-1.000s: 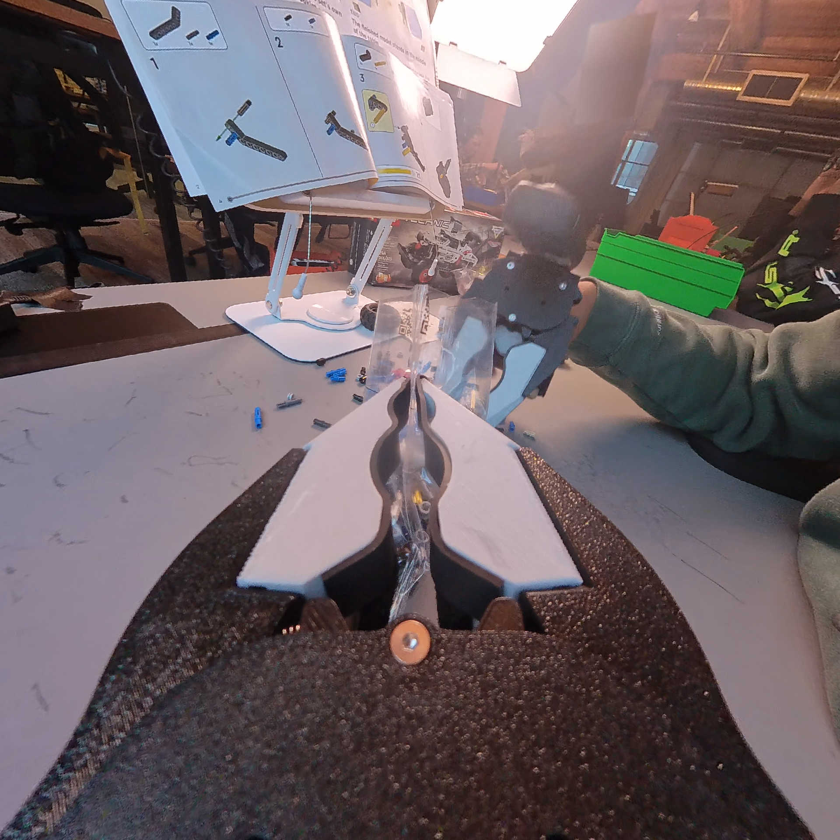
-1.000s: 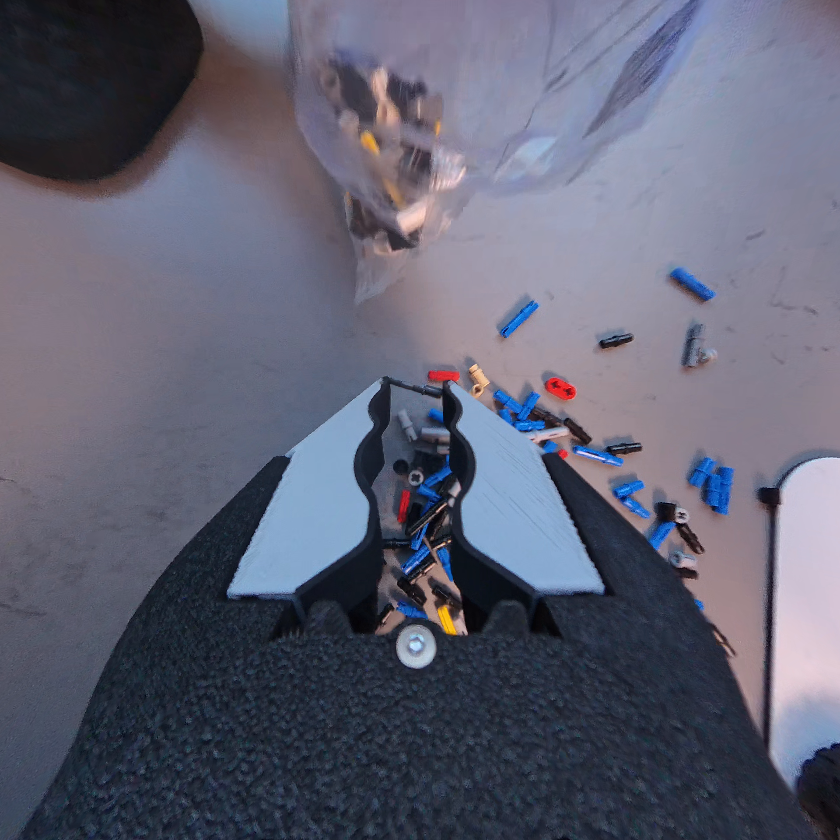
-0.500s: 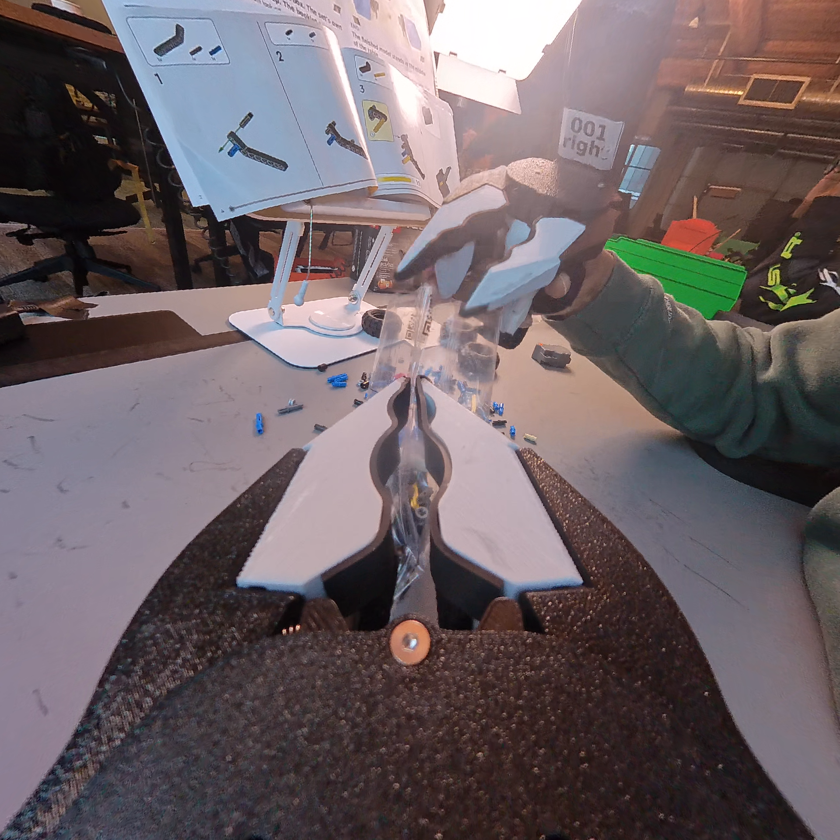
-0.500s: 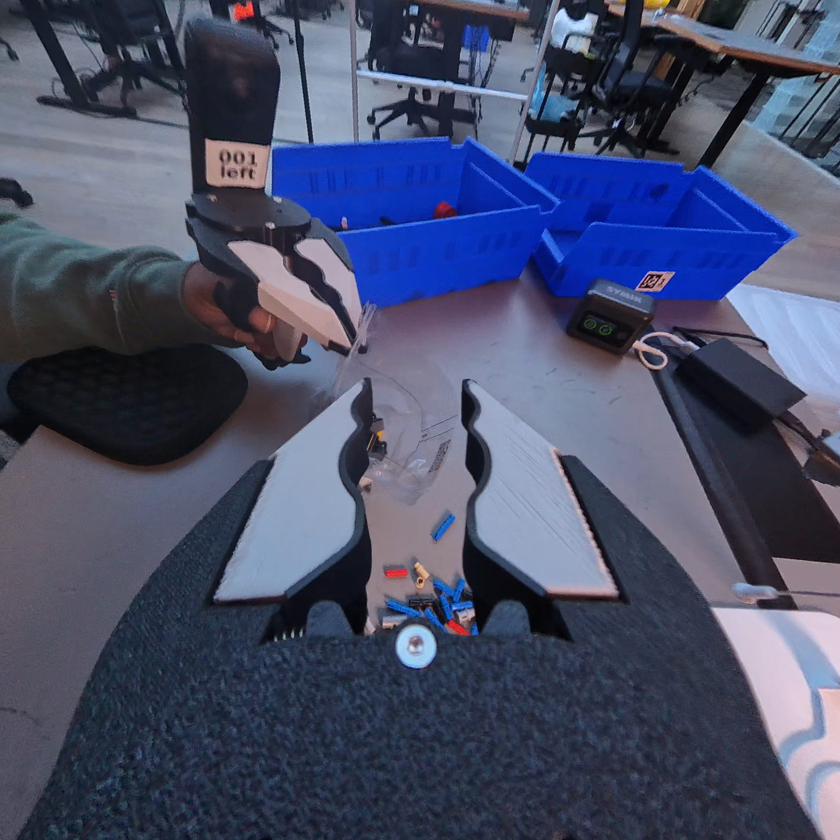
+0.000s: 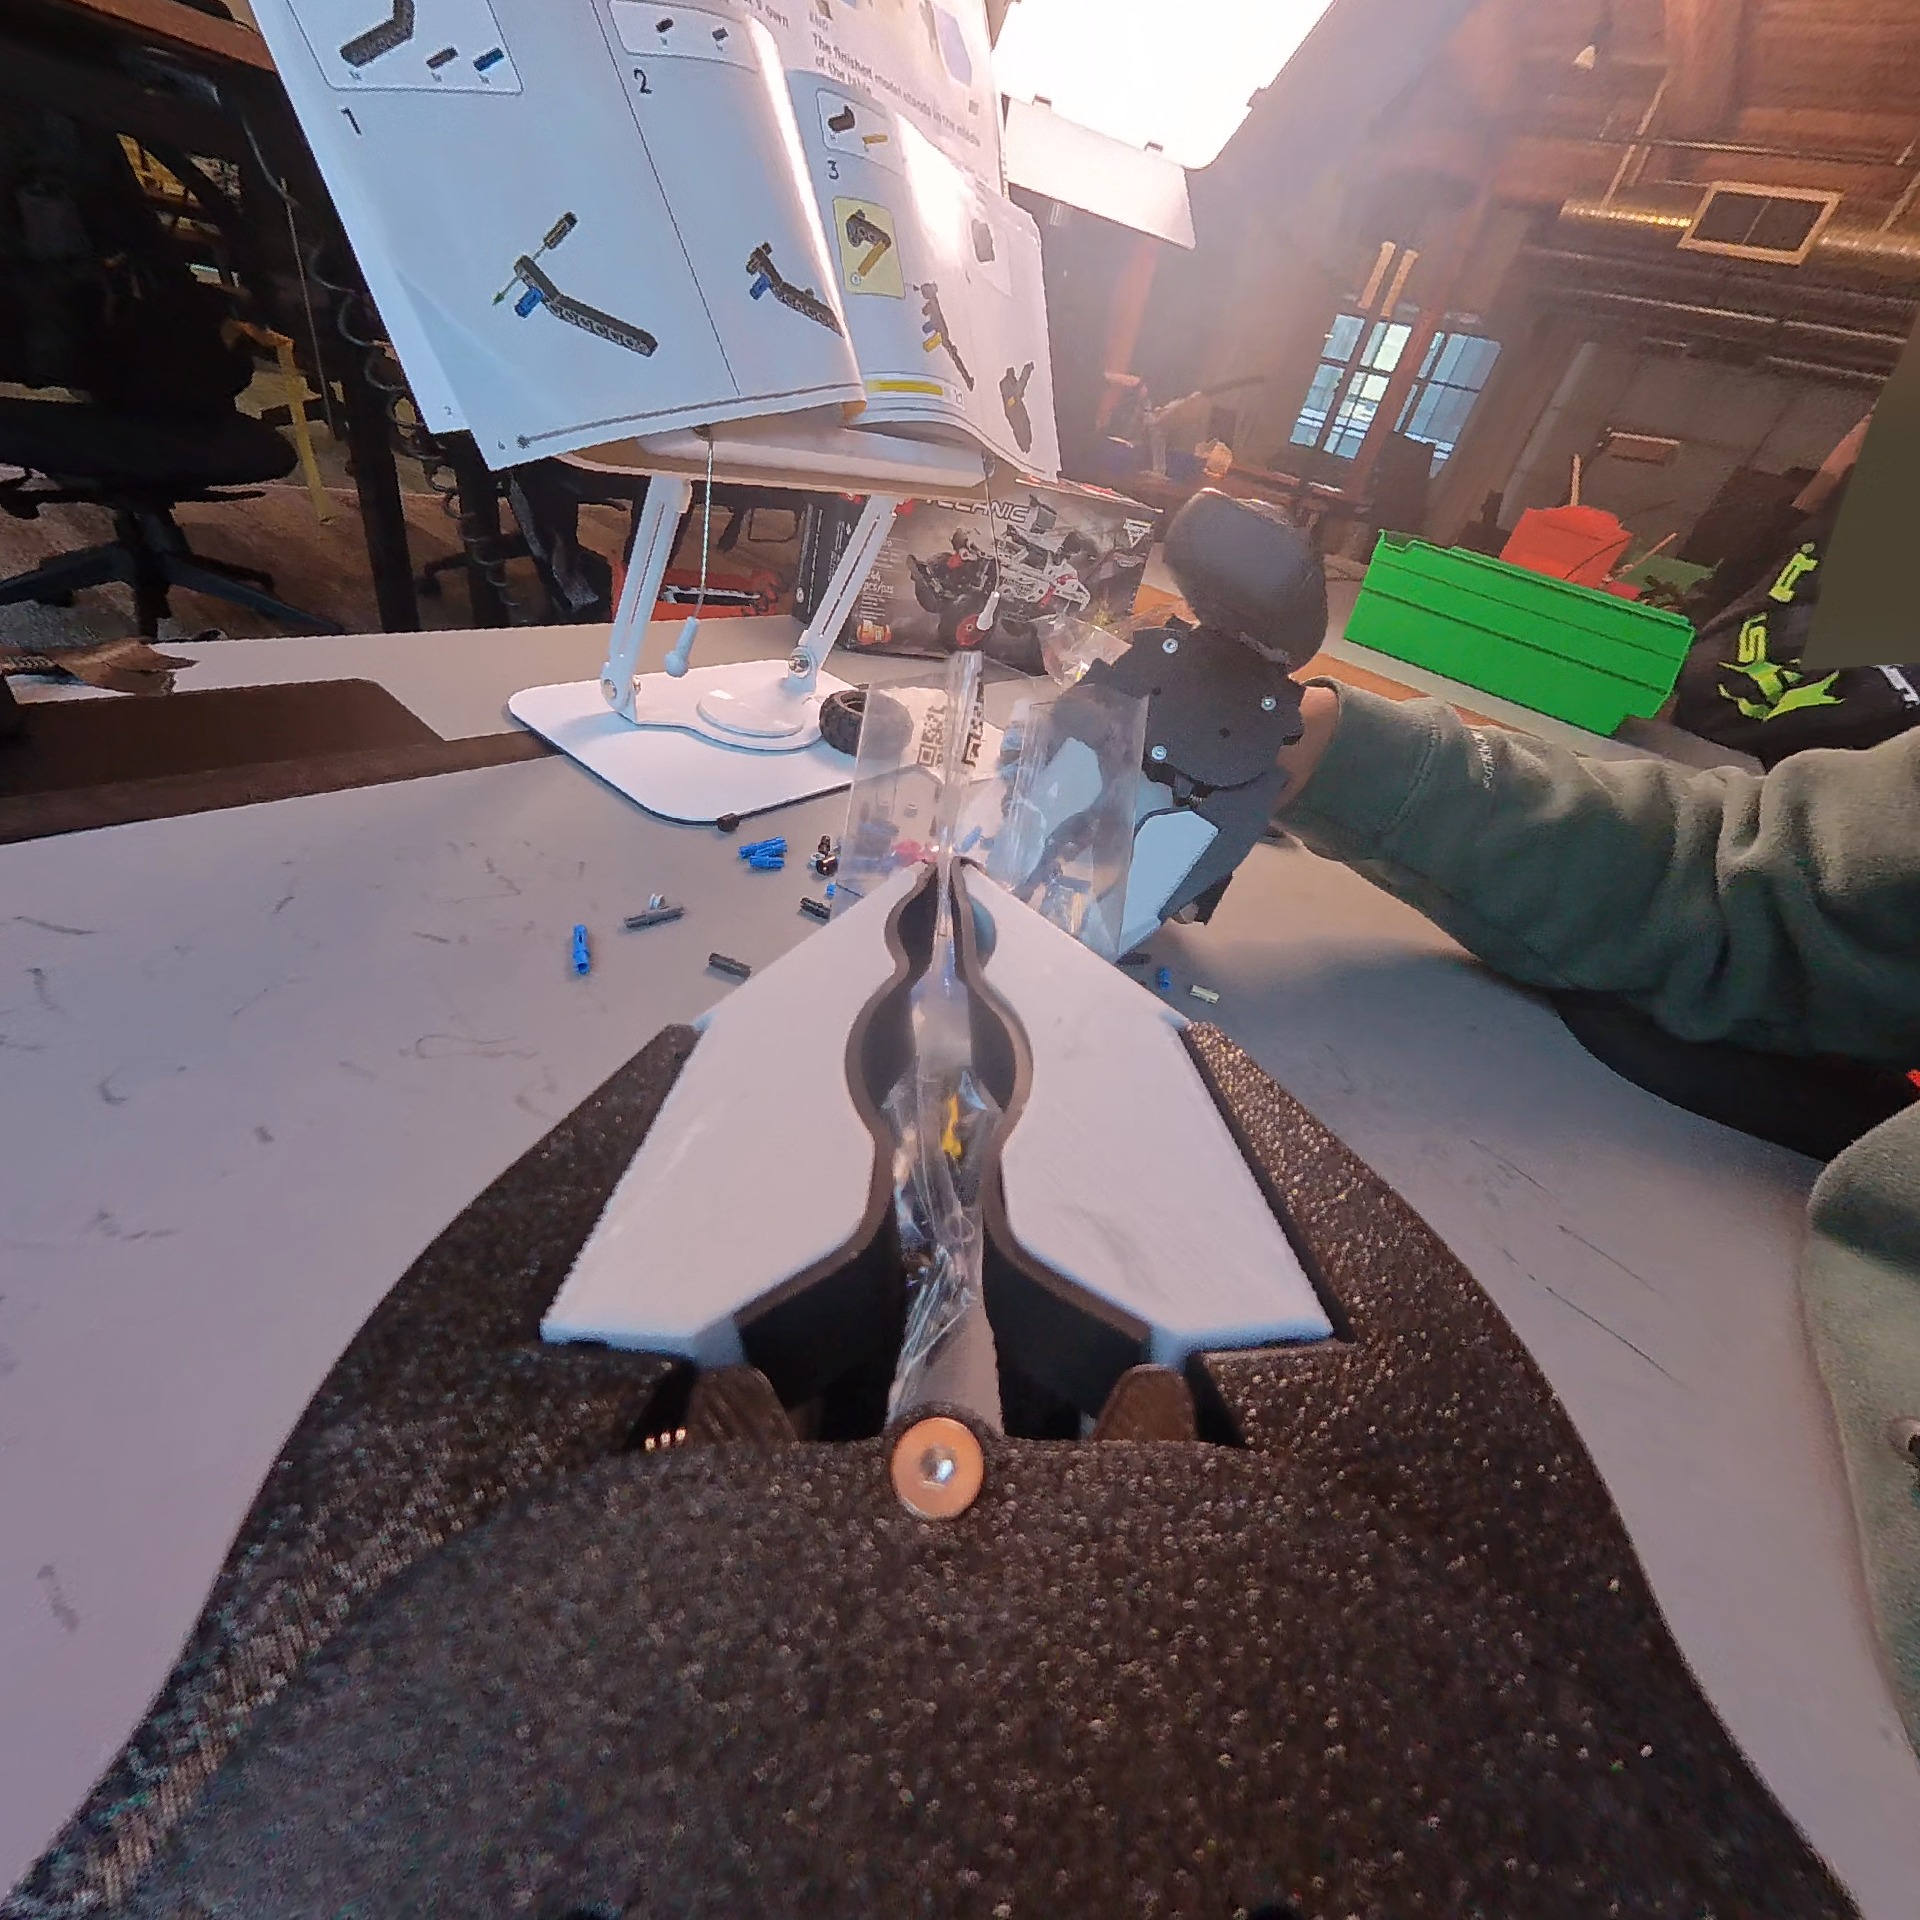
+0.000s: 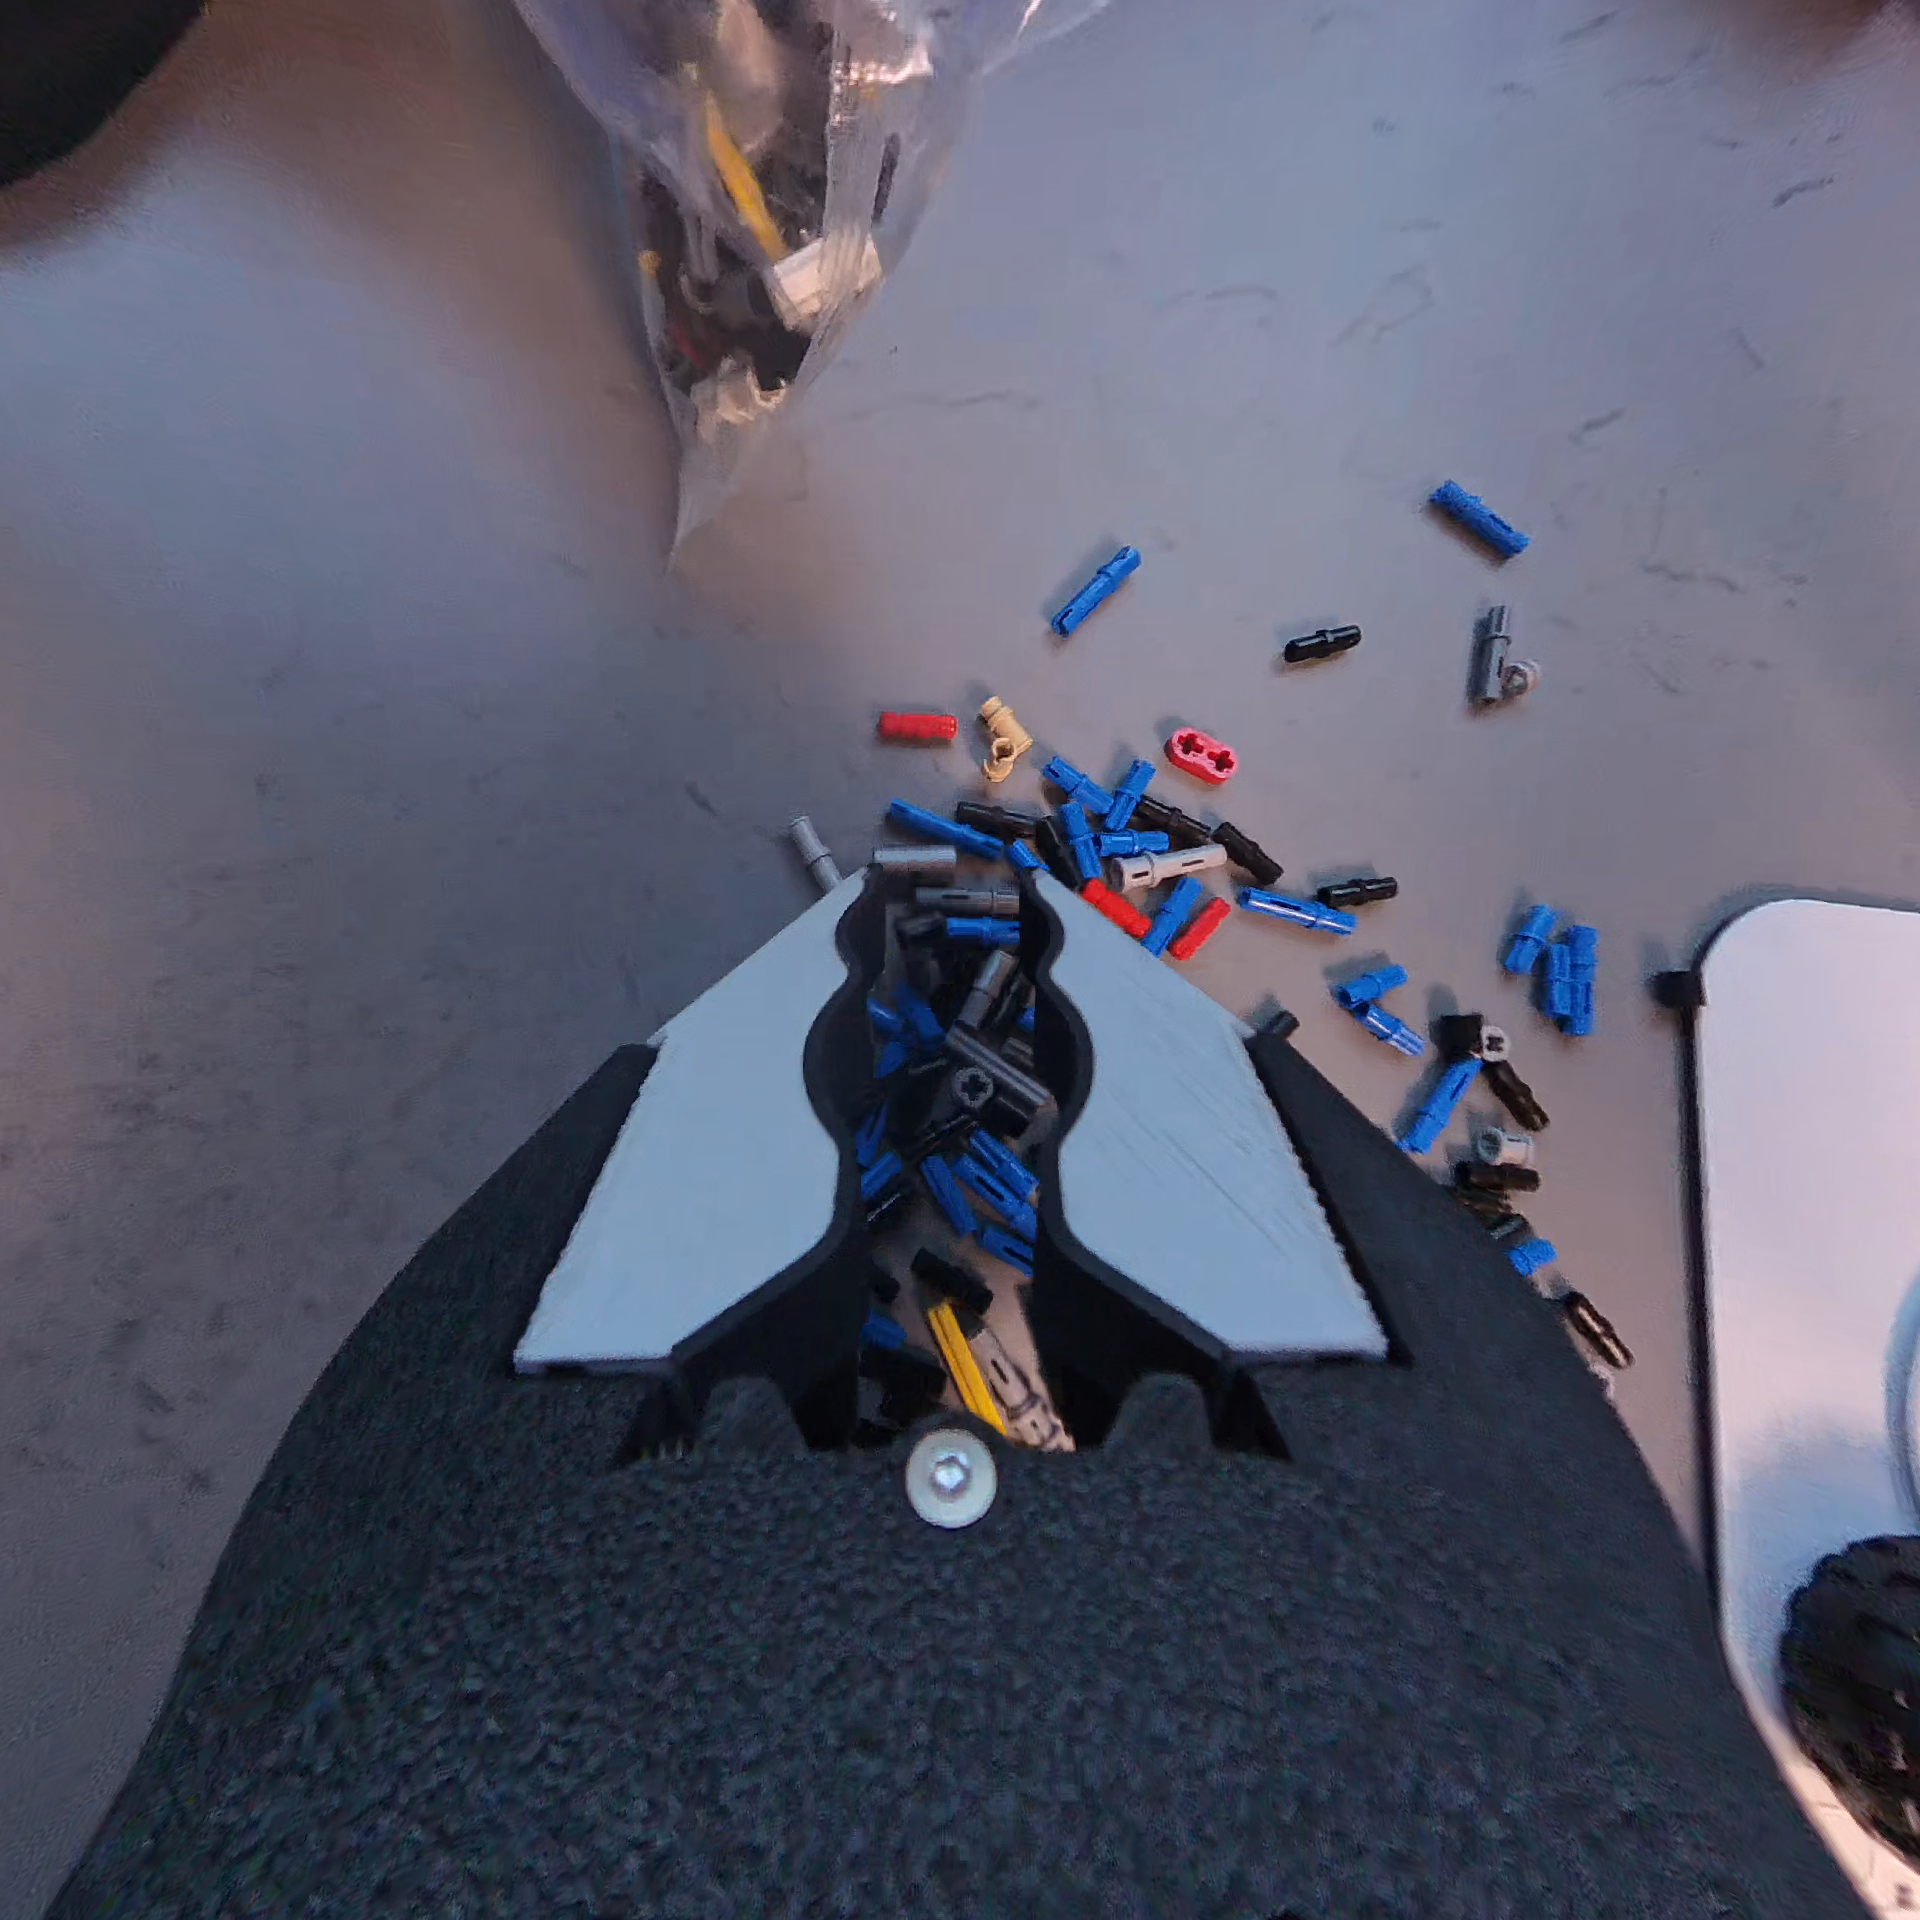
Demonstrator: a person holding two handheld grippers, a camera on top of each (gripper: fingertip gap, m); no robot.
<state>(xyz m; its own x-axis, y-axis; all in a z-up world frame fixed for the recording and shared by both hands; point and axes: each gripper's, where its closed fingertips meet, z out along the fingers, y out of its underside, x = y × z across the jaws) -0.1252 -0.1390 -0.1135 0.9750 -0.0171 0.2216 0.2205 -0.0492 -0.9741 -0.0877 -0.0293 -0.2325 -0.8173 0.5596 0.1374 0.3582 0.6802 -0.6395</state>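
1. Between the fingers of the left gripper (image 5: 951,878): the clear parts bag (image 5: 914,748) is clamped by its film, with small parts sagging in the jaw gap.
2. Film looks thin and slick. Likely needs a firm, steady clamp or it slips.
3. Right gripper (image 6: 951,883): jaws narrowly apart, nothing between them, pointing down over the loose pins (image 6: 1132,862).
4. Table (image 5: 312,1039) is bare to the left.
5. Stand base (image 6: 1818,1143) and tyre (image 5: 842,717) lie just beyond the pins, with the booklet (image 5: 582,229) overhanging.
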